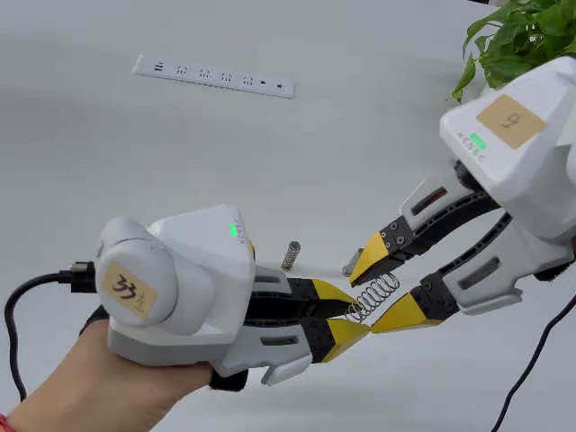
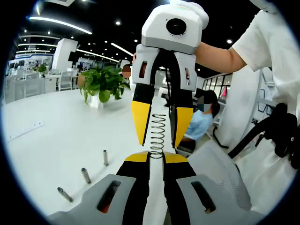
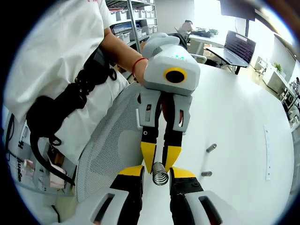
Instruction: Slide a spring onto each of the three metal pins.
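A coil spring [image 1: 373, 295] hangs in the air between the two grippers. My left gripper [image 1: 360, 315], held in a hand at the lower left, is shut on one end of the spring [image 2: 157, 136]. My right gripper [image 1: 363, 306] comes in from the upper right, open, with its yellow fingers apart on either side of the spring [image 3: 160, 172] and not touching it. Three short metal pins [image 2: 86, 175] lie or stand on the white table. Two pins [image 1: 291, 255] sit just behind the grippers, and the left one looks ribbed.
A white power strip [image 1: 214, 76] lies at the far side of the table [image 1: 135, 180]. A potted plant [image 1: 513, 36] stands at the back right. A black cable [image 1: 18, 315] trails from the left gripper. A mesh chair [image 3: 108, 150] is beside the person.
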The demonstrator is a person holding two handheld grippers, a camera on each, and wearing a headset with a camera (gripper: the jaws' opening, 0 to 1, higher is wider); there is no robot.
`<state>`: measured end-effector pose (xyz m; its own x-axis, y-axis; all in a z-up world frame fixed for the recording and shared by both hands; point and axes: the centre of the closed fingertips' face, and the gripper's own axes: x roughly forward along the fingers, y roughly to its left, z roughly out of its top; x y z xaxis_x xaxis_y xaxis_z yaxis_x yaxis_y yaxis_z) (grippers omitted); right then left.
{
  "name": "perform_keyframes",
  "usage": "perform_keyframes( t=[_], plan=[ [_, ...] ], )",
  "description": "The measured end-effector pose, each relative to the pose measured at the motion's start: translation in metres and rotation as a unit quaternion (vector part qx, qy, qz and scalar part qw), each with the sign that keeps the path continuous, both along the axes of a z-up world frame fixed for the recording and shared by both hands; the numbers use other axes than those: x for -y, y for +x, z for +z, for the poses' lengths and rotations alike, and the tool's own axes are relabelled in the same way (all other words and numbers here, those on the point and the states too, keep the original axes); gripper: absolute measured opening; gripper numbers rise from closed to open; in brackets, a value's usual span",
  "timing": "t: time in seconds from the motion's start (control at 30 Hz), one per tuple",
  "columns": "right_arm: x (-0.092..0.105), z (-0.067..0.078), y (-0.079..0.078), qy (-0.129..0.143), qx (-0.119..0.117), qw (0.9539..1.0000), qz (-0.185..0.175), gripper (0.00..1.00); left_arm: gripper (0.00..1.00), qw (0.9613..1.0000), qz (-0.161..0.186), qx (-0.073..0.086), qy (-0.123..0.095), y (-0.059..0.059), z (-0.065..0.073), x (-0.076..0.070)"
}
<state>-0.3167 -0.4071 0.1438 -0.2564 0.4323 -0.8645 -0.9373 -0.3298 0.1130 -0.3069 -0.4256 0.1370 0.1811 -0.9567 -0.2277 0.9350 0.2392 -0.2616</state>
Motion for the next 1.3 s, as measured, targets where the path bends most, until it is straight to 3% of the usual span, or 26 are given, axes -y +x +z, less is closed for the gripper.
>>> perform_keyframes(
  t=[0.47, 0.8, 1.3],
  plan=[
    [-0.002, -0.0015, 0.0026, -0.019, 0.003, 0.9994, 0.028, 0.08, 0.06, 1.0, 0.0, -0.002, -0.009, 0.0017, 0.0008, -0.0009],
    [-0.0015, -0.0021, 0.0025, -0.029, 0.004, 0.9989, 0.036, 0.08, 0.06, 0.9999, 0.002, -0.003, -0.012, 0.0024, 0.0005, -0.0008],
    [-0.0032, -0.0035, 0.003, -0.03, -0.002, 0.9993, 0.023, 0.07, 0.07, 0.9999, 0.004, -0.006, -0.014, 0.0033, -0.0012, -0.0019]
  ],
)
